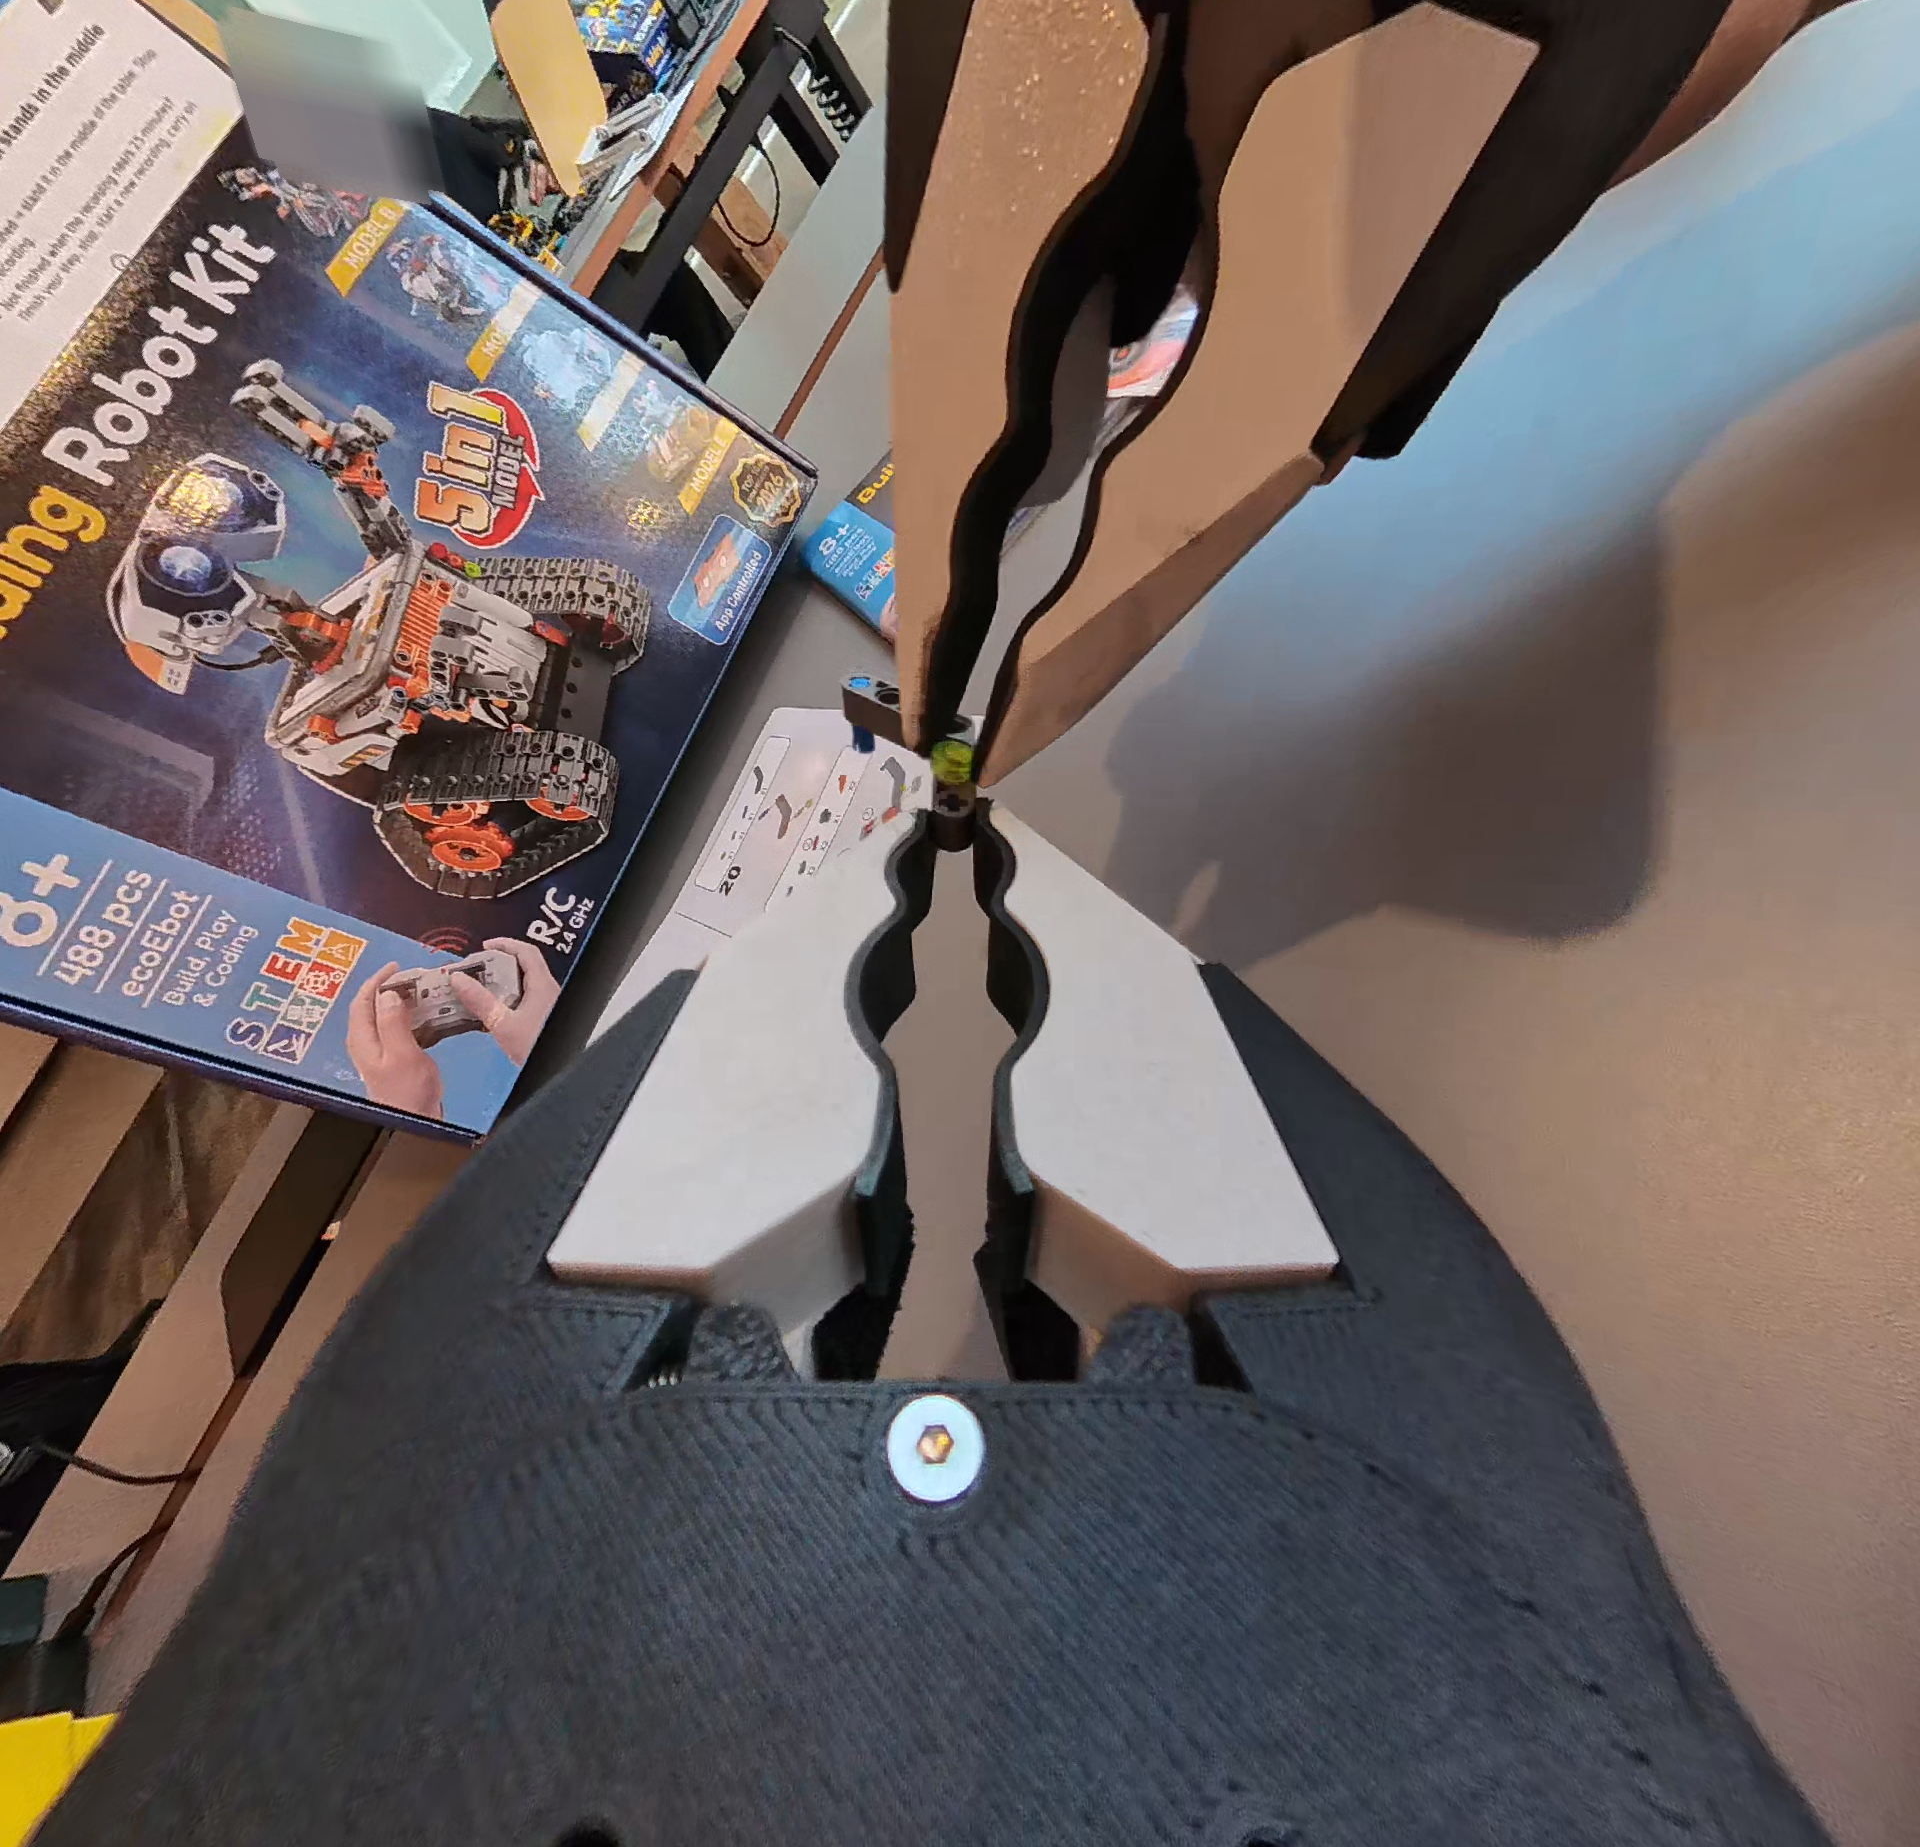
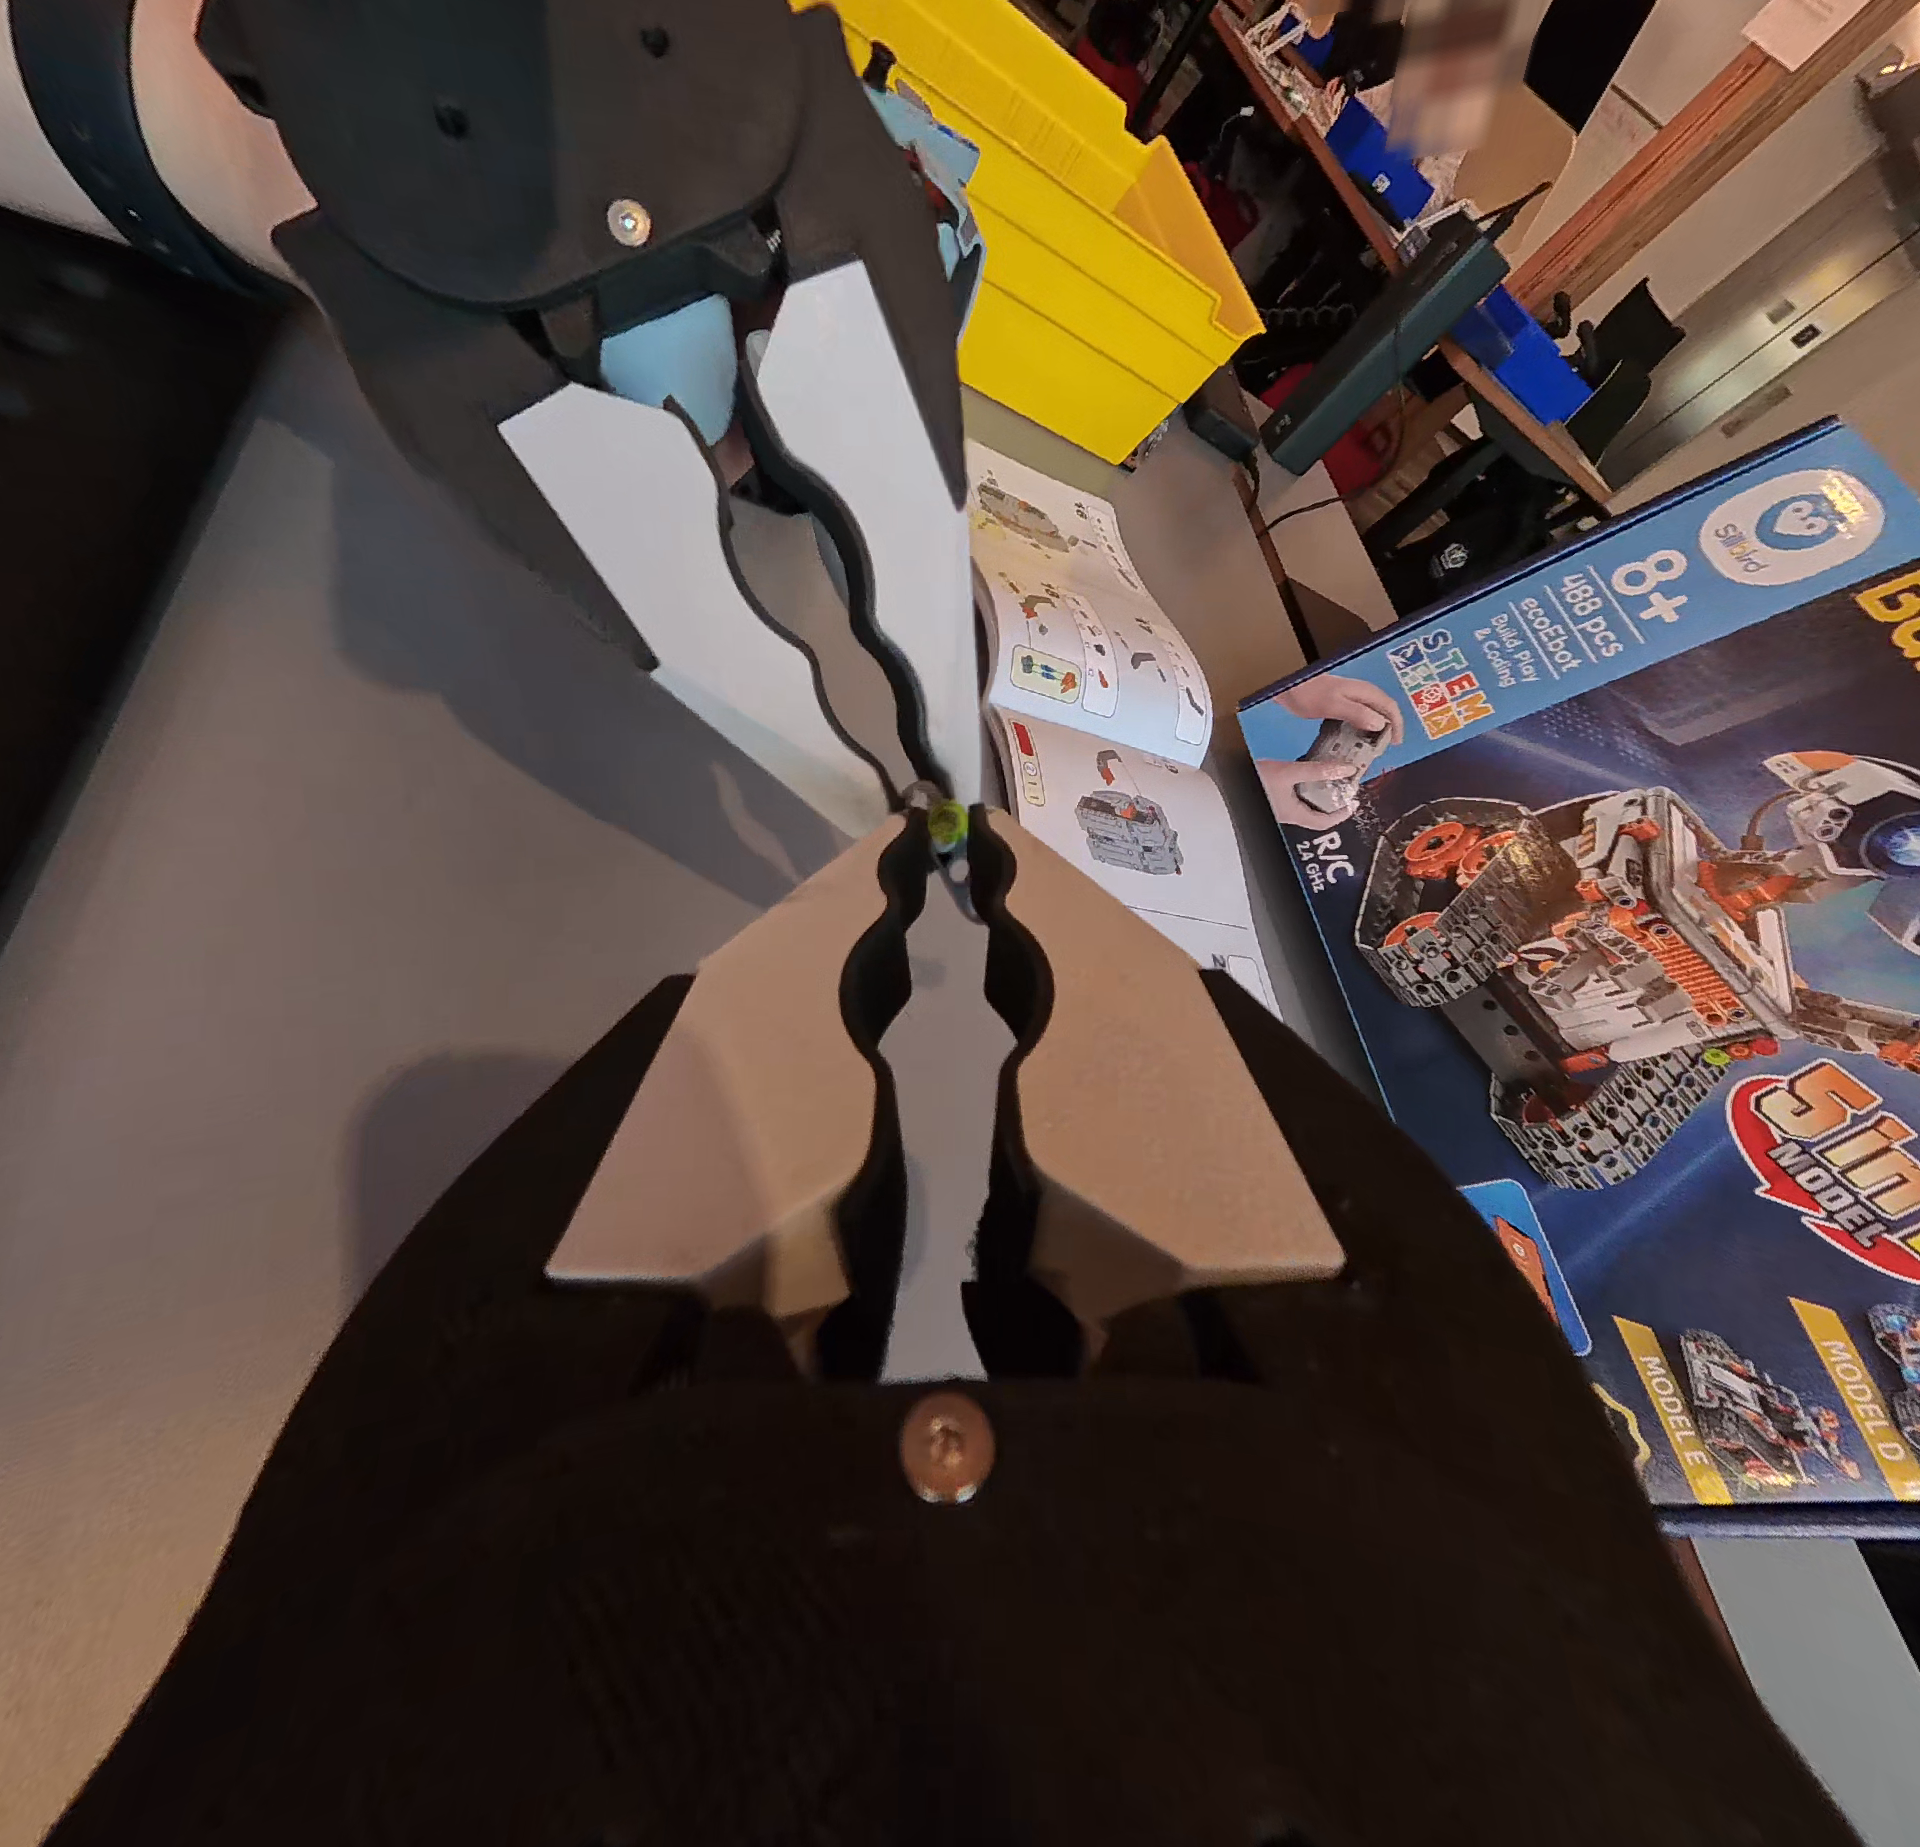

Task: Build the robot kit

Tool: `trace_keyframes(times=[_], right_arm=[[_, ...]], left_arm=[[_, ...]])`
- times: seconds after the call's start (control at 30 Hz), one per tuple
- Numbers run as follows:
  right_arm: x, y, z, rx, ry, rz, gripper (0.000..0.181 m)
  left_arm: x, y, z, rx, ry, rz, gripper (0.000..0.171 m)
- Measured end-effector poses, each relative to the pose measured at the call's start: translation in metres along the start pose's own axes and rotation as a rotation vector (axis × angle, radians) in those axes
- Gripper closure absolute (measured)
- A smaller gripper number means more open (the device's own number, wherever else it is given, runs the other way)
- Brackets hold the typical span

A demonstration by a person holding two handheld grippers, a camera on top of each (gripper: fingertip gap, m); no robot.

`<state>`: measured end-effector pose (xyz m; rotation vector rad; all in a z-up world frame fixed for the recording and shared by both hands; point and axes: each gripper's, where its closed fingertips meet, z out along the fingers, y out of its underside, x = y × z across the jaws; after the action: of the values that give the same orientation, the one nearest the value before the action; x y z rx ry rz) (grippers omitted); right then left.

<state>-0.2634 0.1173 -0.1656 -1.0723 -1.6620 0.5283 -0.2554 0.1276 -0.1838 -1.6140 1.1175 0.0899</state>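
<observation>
My two grippers meet tip to tip above the grey table [image 1: 1558, 1070]. My left gripper [image 1: 951, 829] is shut on a small dark piece [image 1: 954, 818]. My right gripper [image 1: 951, 746] comes down from the top and is shut on a short black beam [image 1: 878, 701] with a blue pin at its far end. A lime-green pin [image 1: 949, 758] sits between the beam and the dark piece. In the right wrist view my right gripper [image 2: 945, 833] pinches at the green pin [image 2: 945, 823], and my left gripper [image 2: 923, 787] touches it from above. The joint itself is mostly hidden by the fingertips.
A large blue robot-kit box [image 1: 343, 654] lies beside the grippers and also shows in the right wrist view [image 2: 1610, 966]. An open instruction booklet [image 2: 1101, 717] lies under the tips. Yellow bins [image 2: 1081, 270] stand behind. A small blue box [image 1: 857, 556] and shelves are farther off.
</observation>
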Motion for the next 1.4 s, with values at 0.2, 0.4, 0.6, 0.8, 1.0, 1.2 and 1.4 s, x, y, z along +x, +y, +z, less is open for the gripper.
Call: trace_keyframes(times=[0.2,0.4,0.6,0.8,1.0,1.2,1.4], right_arm=[[-0.004,0.005,-0.001,-0.033,-0.039,0.025,0.174],[-0.002,0.008,-0.005,-0.046,-0.055,0.038,0.174],[-0.007,0.013,-0.004,-0.059,-0.092,0.054,0.174],[-0.008,0.012,-0.004,-0.047,-0.11,0.079,0.174],[-0.016,0.016,-0.005,-0.072,-0.162,0.07,0.174],[-0.023,0.021,-0.004,-0.123,-0.17,-0.027,0.174],[-0.034,0.025,-0.005,-0.183,-0.197,-0.145,0.174]], left_arm=[[0.008,0.001,0.004,-0.025,0.009,0.052,0.166],[0.009,0.002,0.005,-0.032,0.007,0.051,0.166],[0.009,0.002,0.005,-0.031,0.01,0.043,0.166],[0.01,0.002,0.004,-0.03,0.019,0.043,0.166],[0.018,0.004,0.004,-0.044,0.054,0.098,0.166],[0.025,0.009,0.004,-0.088,0.073,0.159,0.166],[0.036,0.013,0.003,-0.114,0.151,0.16,0.166]])
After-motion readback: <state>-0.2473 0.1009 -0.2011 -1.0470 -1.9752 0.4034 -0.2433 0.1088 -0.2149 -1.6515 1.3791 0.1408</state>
